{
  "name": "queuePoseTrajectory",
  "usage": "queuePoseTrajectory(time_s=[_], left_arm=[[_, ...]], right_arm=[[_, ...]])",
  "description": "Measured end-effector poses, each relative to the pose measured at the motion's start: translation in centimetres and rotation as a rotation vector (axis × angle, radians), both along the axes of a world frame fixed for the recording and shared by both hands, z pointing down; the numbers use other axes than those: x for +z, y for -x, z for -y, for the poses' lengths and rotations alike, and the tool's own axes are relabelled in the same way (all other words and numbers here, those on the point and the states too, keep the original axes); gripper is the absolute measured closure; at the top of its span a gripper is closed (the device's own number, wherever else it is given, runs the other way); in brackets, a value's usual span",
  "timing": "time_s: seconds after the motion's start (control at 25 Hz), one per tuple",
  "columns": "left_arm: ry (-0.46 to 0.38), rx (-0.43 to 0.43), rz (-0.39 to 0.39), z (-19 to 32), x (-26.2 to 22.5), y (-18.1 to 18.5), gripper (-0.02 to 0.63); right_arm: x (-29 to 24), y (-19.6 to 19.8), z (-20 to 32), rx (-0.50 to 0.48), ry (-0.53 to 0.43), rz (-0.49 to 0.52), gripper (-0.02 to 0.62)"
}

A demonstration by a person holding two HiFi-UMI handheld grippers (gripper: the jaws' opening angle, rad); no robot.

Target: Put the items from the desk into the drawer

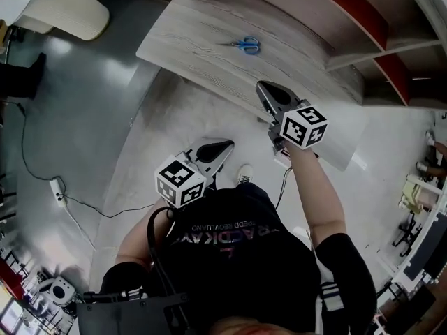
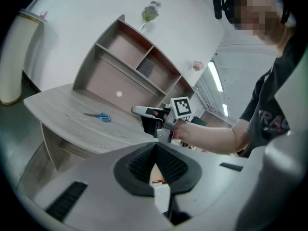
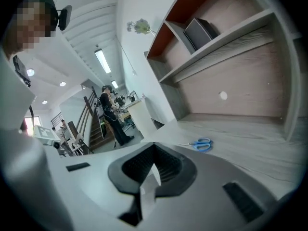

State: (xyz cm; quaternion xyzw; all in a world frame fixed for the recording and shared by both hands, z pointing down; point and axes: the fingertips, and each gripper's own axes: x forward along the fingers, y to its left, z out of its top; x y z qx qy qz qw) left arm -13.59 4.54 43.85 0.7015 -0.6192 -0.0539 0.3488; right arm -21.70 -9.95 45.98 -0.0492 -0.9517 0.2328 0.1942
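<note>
A pair of blue-handled scissors (image 1: pixel 246 45) (image 2: pixel 98 117) (image 3: pixel 202 144) lies flat on the grey wood desk (image 1: pixel 195 40) (image 2: pixel 53 107) (image 3: pixel 255 134). My right gripper (image 1: pixel 262 87) (image 3: pixel 154 147) is shut and holds nothing. It hangs over the desk's near edge, a little short of the scissors. The left gripper view shows it from the side (image 2: pixel 138 111). My left gripper (image 1: pixel 225 146) (image 2: pixel 155 146) is lower and nearer my body, away from the desk over the floor. Its pads meet at the tip with nothing between them. No drawer can be made out.
A shelf unit (image 1: pixel 363 26) (image 2: pixel 130 57) (image 3: pixel 216 37) with red-brown backing stands on the desk's far side. A power strip (image 1: pixel 57 189) with cables lies on the floor at the left. A person (image 3: pixel 108 109) stands by stairs in the background.
</note>
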Motion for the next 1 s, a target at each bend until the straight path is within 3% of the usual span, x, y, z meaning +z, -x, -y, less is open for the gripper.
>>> queuePoseTrajectory(time_s=[0.2, 0.56, 0.64, 0.76, 1.0], left_arm=[[0.013, 0.006, -0.006, -0.1, -0.1, -0.4, 0.595], [0.039, 0.004, -0.023, -1.4, 0.9, 2.3, 0.595], [0.046, 0.010, -0.022, -1.4, 1.2, 2.6, 0.595], [0.061, 0.024, -0.017, -1.5, 1.9, 3.2, 0.595], [0.080, 0.065, 0.047, -1.1, 2.9, 4.6, 0.595]], right_arm=[[1.7, 1.4, 2.5, -0.011, -0.042, -0.061, 0.581], [6.7, 6.6, 5.0, -0.060, -0.144, -0.199, 0.578], [8.0, 7.5, 5.9, -0.097, -0.209, -0.245, 0.563], [9.9, 8.8, 6.9, -0.194, -0.342, -0.333, 0.480], [13.2, 10.6, 9.3, -0.488, -0.681, -0.530, 0.466]])
